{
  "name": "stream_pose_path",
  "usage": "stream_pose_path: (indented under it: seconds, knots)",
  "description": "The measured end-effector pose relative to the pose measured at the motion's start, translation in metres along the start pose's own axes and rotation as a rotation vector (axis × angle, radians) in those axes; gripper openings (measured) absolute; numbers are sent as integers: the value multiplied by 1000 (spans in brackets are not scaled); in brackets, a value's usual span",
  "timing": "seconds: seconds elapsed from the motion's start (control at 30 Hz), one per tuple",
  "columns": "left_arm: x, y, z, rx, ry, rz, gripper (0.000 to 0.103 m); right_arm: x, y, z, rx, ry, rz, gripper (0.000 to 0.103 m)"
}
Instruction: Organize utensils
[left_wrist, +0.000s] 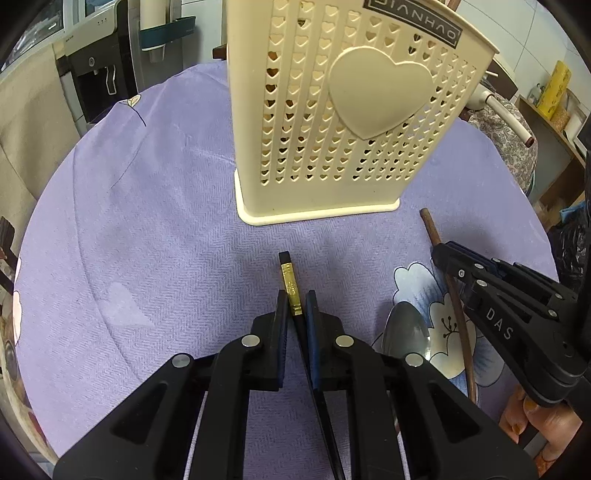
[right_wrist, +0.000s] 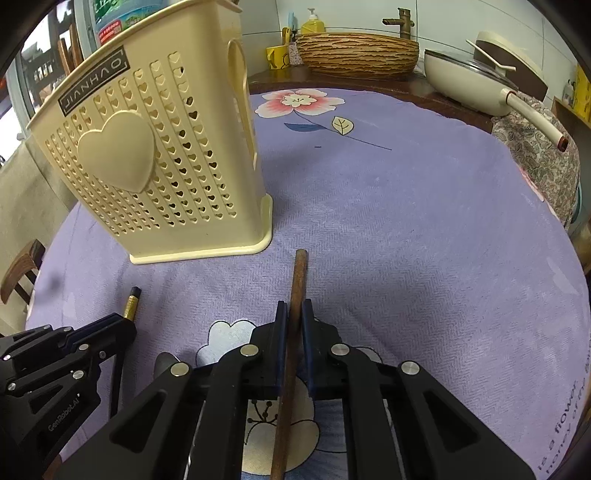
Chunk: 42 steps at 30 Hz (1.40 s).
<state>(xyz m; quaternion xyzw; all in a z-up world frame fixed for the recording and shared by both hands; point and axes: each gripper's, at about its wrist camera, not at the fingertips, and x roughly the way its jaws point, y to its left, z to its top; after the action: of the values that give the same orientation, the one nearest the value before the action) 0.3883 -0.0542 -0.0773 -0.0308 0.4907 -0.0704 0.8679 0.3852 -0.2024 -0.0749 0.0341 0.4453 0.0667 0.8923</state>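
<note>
A cream utensil holder with heart-shaped holes stands upright on the purple cloth; it also shows in the right wrist view. My left gripper has its jaws closed around a black chopstick with a gold band, low at the cloth in front of the holder. That chopstick's end shows in the right wrist view. My right gripper has its jaws closed around a brown wooden chopstick, also seen in the left wrist view. A metal spoon lies between the two grippers.
The round table's purple flowered cloth extends to the right and far side. A cream pan with a long handle, a woven basket and a yellow cup stand beyond the far edge. A water dispenser stands behind the table.
</note>
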Motion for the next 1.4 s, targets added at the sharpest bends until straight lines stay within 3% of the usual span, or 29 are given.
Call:
stream_pose_path:
  seconds: [0.77, 1.0, 1.4]
  knots:
    - [-10, 13, -4, -41, -19, -53, 9, -7, -17, -3, 102, -5, 76, 7]
    - [-37, 20, -1, -42, -74, -76, 9, -39, -15, -5, 86, -95, 97, 7]
    - [-119, 21, 0, -15, -227, -155, 4, -115, -8, -4, 20, -262, 192, 7]
